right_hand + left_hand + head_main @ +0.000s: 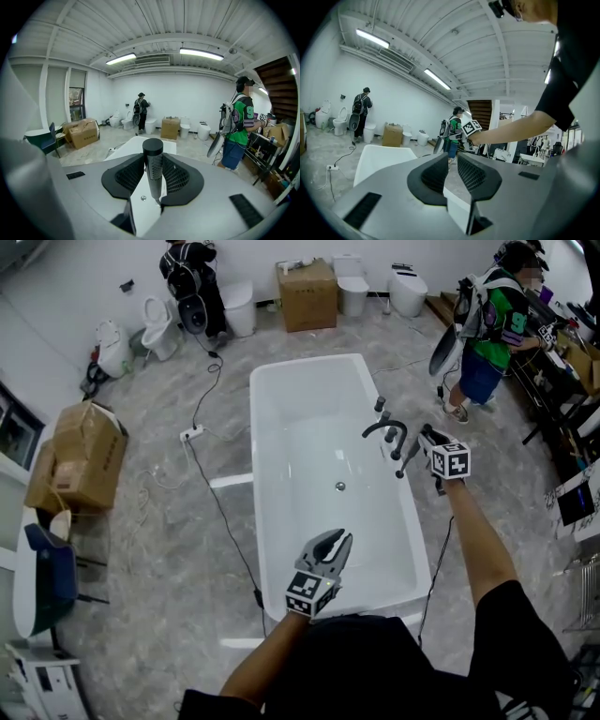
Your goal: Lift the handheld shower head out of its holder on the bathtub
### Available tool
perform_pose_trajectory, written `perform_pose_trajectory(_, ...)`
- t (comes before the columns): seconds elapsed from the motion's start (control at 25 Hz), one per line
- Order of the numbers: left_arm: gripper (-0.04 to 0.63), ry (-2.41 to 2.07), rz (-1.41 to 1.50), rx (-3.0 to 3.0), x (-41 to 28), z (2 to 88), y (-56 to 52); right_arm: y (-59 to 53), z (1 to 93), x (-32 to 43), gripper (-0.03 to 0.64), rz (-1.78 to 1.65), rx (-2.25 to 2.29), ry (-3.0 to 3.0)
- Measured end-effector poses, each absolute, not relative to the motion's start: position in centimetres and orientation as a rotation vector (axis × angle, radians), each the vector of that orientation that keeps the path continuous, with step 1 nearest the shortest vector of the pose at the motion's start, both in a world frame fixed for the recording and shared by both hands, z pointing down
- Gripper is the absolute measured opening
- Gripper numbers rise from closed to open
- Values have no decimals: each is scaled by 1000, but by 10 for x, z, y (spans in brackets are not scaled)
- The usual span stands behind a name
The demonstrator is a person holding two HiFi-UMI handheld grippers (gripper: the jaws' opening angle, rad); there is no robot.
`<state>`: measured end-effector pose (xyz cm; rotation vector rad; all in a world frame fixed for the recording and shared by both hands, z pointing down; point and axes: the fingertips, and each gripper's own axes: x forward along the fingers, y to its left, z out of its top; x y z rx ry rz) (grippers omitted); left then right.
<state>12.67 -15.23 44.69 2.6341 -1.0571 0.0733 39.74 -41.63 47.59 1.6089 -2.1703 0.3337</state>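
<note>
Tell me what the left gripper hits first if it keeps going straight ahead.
From the left gripper the line crosses the bathtub freely; first contact is probably the right gripper holding the shower head, though depth is unclear.

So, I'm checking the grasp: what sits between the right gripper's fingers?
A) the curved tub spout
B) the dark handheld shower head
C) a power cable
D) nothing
B: in the right gripper view the handheld shower head stands upright in the right gripper, with the fingers closed against both its sides.
</note>
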Motion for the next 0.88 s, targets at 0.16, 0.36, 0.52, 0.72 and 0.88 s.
perform_pose_trajectory(0.16,38,-1090,78,2634,124,443,-150,-410,474,399,114,309,1635,-2173)
perform_pose_trajectory(0.36,34,-1114,88,2617,115,445,-148,-408,470,397,112,301,1690,-2167)
perform_pose_trajectory(0.52,34,-1111,86,2626,121,446,-144,-405,473,402,112,315,1709,-2169)
perform_pose_trajectory(0.72,34,-1115,77,2629,119,445,-139,-402,472,402,112,306,1708,-2169)
perform_pose_trajectory(0.88,34,-1122,72,2628,115,446,-134,-397,472,404,112,295,1715,-2153)
